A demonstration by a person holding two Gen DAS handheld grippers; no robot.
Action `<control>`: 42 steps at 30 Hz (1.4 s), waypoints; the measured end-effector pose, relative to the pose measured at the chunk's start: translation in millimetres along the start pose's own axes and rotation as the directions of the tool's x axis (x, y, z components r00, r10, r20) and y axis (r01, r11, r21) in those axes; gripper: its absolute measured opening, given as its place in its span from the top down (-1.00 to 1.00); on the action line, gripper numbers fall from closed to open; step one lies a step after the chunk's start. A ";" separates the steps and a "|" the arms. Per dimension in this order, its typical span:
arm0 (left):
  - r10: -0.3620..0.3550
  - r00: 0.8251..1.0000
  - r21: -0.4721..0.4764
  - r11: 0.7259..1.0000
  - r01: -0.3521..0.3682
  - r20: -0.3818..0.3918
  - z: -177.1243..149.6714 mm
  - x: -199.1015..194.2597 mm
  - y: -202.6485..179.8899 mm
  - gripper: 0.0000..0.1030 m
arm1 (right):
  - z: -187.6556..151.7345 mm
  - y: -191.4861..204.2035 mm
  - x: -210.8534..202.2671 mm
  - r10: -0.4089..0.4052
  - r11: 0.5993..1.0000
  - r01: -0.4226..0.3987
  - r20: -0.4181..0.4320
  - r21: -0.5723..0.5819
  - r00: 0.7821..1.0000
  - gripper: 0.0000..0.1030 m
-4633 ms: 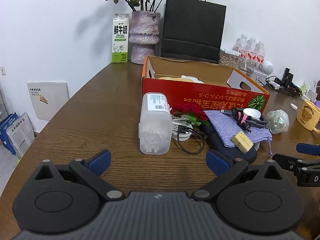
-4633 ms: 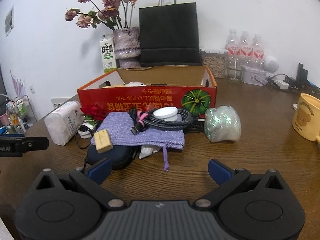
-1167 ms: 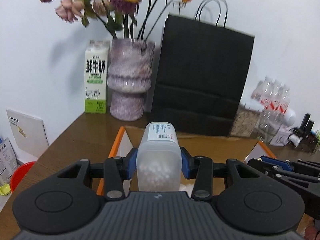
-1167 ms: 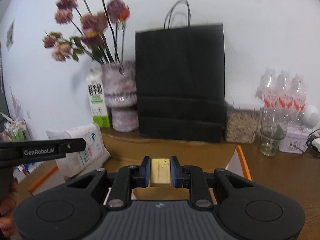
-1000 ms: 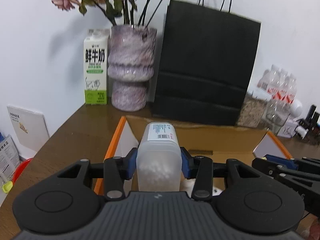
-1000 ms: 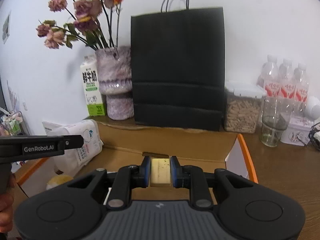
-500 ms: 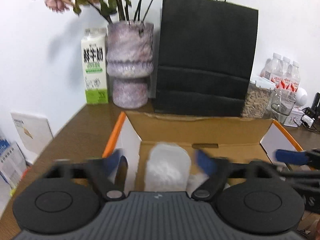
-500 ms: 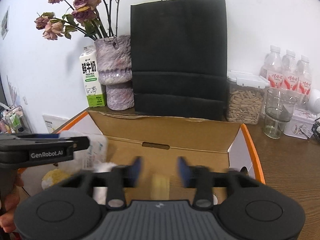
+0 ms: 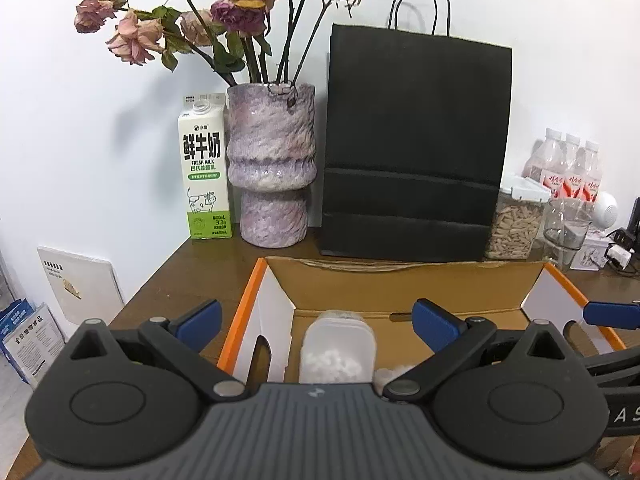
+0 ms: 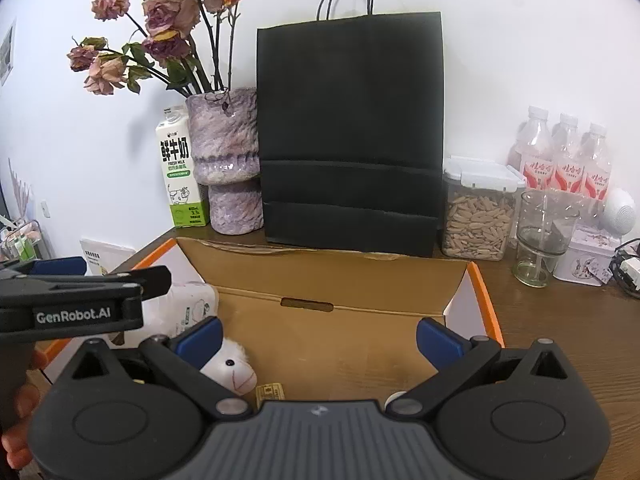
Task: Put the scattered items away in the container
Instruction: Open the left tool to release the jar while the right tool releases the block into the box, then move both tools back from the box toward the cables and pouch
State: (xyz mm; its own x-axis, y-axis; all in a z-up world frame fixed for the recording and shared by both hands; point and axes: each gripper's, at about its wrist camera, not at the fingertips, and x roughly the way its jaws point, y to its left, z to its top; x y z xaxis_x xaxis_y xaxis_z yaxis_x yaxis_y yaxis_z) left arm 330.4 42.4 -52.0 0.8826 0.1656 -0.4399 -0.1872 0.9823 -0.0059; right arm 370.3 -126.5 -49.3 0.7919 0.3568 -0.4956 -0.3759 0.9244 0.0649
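The open cardboard box [image 9: 400, 280] with orange rims sits below both grippers; it also shows in the right wrist view [image 10: 320, 276]. My left gripper [image 9: 316, 320] is open above it, and the frosted plastic container [image 9: 338, 352] of white bits lies in the box below its jaws. My right gripper [image 10: 318, 336] is open over the box. The small tan block [image 10: 269, 393] lies on the box floor beside a white plush toy [image 10: 234, 368]. The left gripper's side [image 10: 80, 300] shows at the left of the right wrist view.
Behind the box stand a black paper bag [image 9: 416, 152], a purple vase of dried roses [image 9: 272, 168] and a milk carton [image 9: 206, 172]. At right are a seed jar [image 10: 478, 212], a glass [image 10: 542, 236] and water bottles [image 10: 564, 156].
Both grippers opened over the box. The frosted container dropped from the left gripper and the tan block dropped from the right gripper into the box.
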 end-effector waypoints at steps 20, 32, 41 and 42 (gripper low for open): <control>-0.024 0.998 -0.026 0.999 0.025 0.063 2.6 -56.6 6.6 -1.00 | 0.0 12.6 -49.8 0.008 0.999 -0.006 0.062 -0.045 0.998 -1.00; -0.058 0.994 -0.028 0.998 0.061 0.089 -10.9 -108.5 3.5 -1.00 | -17.8 19.2 -98.1 0.004 0.999 -0.001 0.088 -0.038 0.996 -1.00; -0.068 0.994 -0.028 0.997 0.071 0.085 -31.0 -147.9 8.8 -1.00 | -44.1 25.7 -136.3 0.005 1.000 -0.002 0.097 -0.029 0.995 -1.00; -0.068 0.994 -0.027 0.997 0.070 0.083 -33.5 -152.1 10.0 -1.00 | -48.2 25.8 -140.5 0.004 1.000 -0.001 0.097 -0.029 0.995 -1.00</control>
State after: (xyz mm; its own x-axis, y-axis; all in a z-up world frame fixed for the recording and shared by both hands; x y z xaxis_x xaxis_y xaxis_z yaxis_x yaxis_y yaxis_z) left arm 179.8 24.1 -15.2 0.9261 0.1053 -0.3623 -0.1363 0.9888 -0.0611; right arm 226.1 -159.2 -19.8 0.8332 0.3720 -0.4091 -0.3908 0.9196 0.0404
